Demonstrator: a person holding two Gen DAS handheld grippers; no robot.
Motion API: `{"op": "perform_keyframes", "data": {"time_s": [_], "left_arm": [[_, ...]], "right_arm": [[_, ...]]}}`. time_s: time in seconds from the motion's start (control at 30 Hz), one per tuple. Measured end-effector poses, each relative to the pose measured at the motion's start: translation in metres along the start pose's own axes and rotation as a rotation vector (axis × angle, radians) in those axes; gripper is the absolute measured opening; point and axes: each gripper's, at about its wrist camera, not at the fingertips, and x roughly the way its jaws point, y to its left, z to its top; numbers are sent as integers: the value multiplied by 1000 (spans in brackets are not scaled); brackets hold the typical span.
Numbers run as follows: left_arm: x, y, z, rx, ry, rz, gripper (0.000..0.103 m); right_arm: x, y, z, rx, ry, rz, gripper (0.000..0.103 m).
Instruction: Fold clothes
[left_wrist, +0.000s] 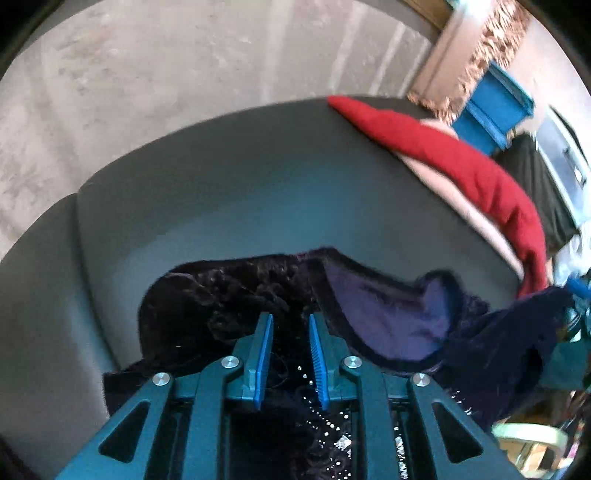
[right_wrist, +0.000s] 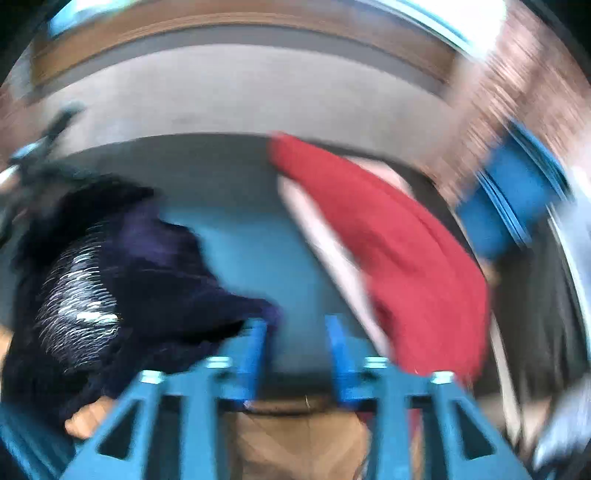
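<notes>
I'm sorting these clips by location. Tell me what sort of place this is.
Probably a room in a home, though that's a guess. A grey table stands on pale carpet, a folded red garment and a dark beaded garment lie on it, and a blue bin sits on the floor beyond.

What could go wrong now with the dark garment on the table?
The left gripper has the dark garment between its jaws; its beads might catch there. The garment lies bunched, so a fold may come out crooked. The red cloth lies at the table edge and could slide off.
</notes>
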Motion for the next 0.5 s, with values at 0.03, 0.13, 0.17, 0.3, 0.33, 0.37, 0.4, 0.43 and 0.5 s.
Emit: {"op": "perform_keyframes", "data": {"time_s": [0.03, 0.13, 0.17, 0.3, 0.33, 0.37, 0.4, 0.43, 0.5], "left_arm": [[5, -3, -2, 14, 14, 14, 20], [19, -6, -10, 20, 50, 39, 20], [24, -6, -13, 18, 62, 51, 20], [35, 1, -26, 14, 77, 118, 21], [32, 5, -30, 6, 62, 119, 22], [30, 11, -33, -17, 58, 127, 22], [28, 17, -37, -37, 52, 137, 22], [25, 23, -40, -46, 45, 151, 20], [20, 40, -46, -95, 23, 170, 18]], "right_arm": [[-4, -5, -2, 36, -19, -15, 55], [-19, 12, 1, 46, -120, 28, 55], [-21, 24, 3, 29, -148, 59, 55], [-16, 83, 23, -46, -182, 300, 59], [-14, 95, 25, -72, -177, 348, 59], [-12, 104, 26, -108, -160, 325, 58], [-3, 105, 27, -139, -120, 238, 58], [3, 100, 26, -144, -90, 175, 58], [20, 67, 25, -94, -19, -48, 54]]}}
